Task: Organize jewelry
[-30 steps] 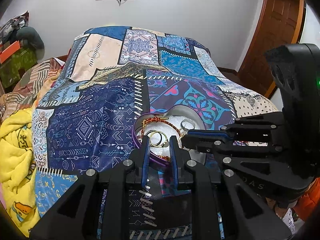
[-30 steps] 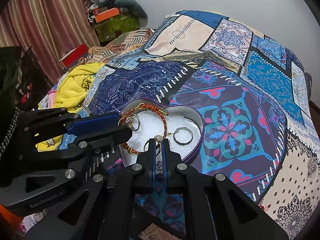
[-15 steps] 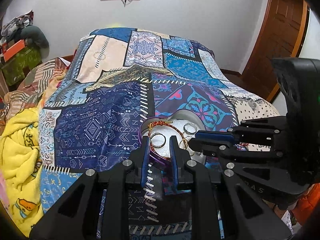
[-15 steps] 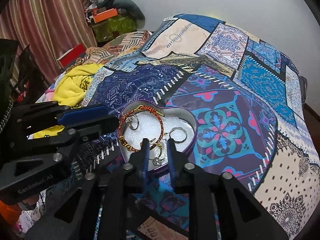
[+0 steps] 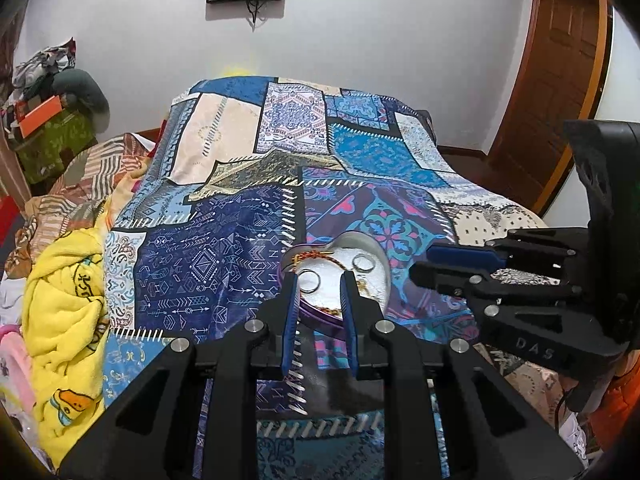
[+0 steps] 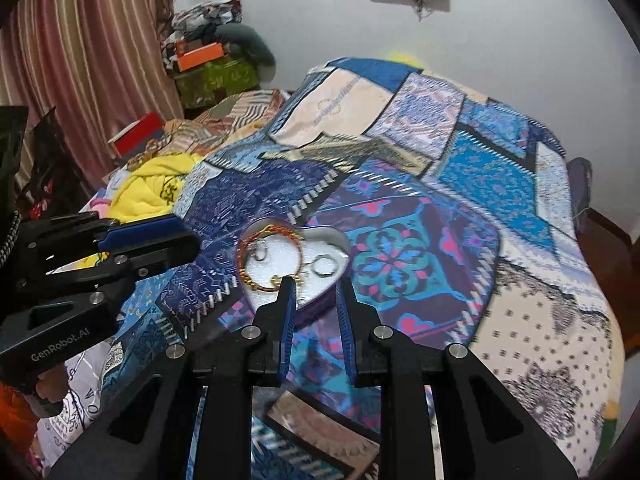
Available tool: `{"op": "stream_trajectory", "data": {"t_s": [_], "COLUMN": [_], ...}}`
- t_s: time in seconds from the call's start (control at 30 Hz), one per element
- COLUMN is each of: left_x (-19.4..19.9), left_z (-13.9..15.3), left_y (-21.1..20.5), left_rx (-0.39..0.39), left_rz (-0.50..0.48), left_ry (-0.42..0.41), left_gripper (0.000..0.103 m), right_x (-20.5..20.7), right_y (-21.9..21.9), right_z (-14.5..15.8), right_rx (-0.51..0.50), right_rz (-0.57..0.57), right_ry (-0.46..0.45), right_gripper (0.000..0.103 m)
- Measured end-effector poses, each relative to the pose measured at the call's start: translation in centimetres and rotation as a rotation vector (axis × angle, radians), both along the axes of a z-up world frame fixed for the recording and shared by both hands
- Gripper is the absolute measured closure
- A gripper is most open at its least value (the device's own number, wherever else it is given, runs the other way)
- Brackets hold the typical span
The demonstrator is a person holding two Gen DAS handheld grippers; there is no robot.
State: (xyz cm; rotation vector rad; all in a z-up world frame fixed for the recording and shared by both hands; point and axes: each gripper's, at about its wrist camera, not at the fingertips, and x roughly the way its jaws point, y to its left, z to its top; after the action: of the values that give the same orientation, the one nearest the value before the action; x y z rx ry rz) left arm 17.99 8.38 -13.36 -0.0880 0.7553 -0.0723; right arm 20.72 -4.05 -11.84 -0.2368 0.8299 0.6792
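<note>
A heart-shaped purple tin (image 5: 320, 314) (image 6: 344, 246) with a white lining lies on the patchwork bedspread. In it are a red-and-gold bracelet (image 6: 267, 234) (image 5: 314, 257), a silver ring (image 6: 323, 266) (image 5: 363, 262), another ring (image 5: 310, 281) (image 6: 260, 254) and small gold pieces. My left gripper (image 5: 319, 280) is open and empty, just short of the tin. My right gripper (image 6: 316, 286) is open and empty over the tin's near edge; it also shows in the left wrist view (image 5: 452, 260).
The patchwork bedspread (image 5: 224, 248) covers the bed. A yellow blanket (image 5: 64, 296) lies bunched at the left edge. Boxes and clothes (image 6: 208, 60) are piled by the curtain. A wooden door (image 5: 560, 80) stands at the right.
My right gripper opened, let go of a small piece in the tin and drew back. Both grippers have pulled back and up from the tin.
</note>
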Motion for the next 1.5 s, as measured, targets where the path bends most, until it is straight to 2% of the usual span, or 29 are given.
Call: {"op": "stream_trajectory", "data": {"t_s": [0.13, 0.23, 0.37, 0.57, 0.73, 1.0, 1.17, 1.37, 1.43, 1.5], "left_x": [-0.8, -1.1, -1.1, 0.0, 1.4, 3.9, 6.0, 8.2, 9.0, 9.5], "left_z": [1.0, 1.4, 1.3, -0.4, -2.6, -5.3, -6.8, -8.4, -9.1, -9.3], "left_y": [-1.2, -2.1, -3.8, -6.7, -9.1, -12.0, -13.1, -15.1, -15.6, -16.1], "left_rx": [0.002, 0.003, -0.001, -0.017, -0.024, -0.012, -0.024, 0.024, 0.015, 0.024], "left_rz": [-0.013, -0.026, -0.054, -0.113, -0.17, -0.222, -0.243, -0.275, -0.293, -0.303], "left_ry": [-0.014, -0.02, -0.014, 0.035, 0.094, 0.15, 0.189, 0.223, 0.254, 0.249], "left_gripper": [0.083, 0.075, 0.074, 0.074, 0.074, 0.074, 0.074, 0.079, 0.079, 0.079], "right_x": [0.1, 0.2, 0.2, 1.2, 2.2, 2.6, 2.6, 2.8, 2.9, 3.0], "right_y": [-2.7, -4.7, -7.7, -11.4, -13.7, -15.7, -16.4, -16.8, -16.8, -16.9], "right_z": [1.1, 1.7, 2.0, 0.7, -1.6, -4.6, -4.9, -5.5, -5.7, -5.9], "right_rx": [0.008, 0.011, 0.008, 0.0, -0.018, -0.03, -0.016, -0.008, -0.009, -0.008], "right_rz": [-0.053, -0.099, -0.159, -0.24, -0.282, -0.295, -0.303, -0.302, -0.3, -0.299], "right_ry": [-0.014, -0.028, -0.04, -0.004, 0.058, 0.142, 0.148, 0.17, 0.177, 0.183], "right_gripper": [0.085, 0.085, 0.085, 0.085, 0.085, 0.085, 0.085, 0.085, 0.085, 0.085]}}
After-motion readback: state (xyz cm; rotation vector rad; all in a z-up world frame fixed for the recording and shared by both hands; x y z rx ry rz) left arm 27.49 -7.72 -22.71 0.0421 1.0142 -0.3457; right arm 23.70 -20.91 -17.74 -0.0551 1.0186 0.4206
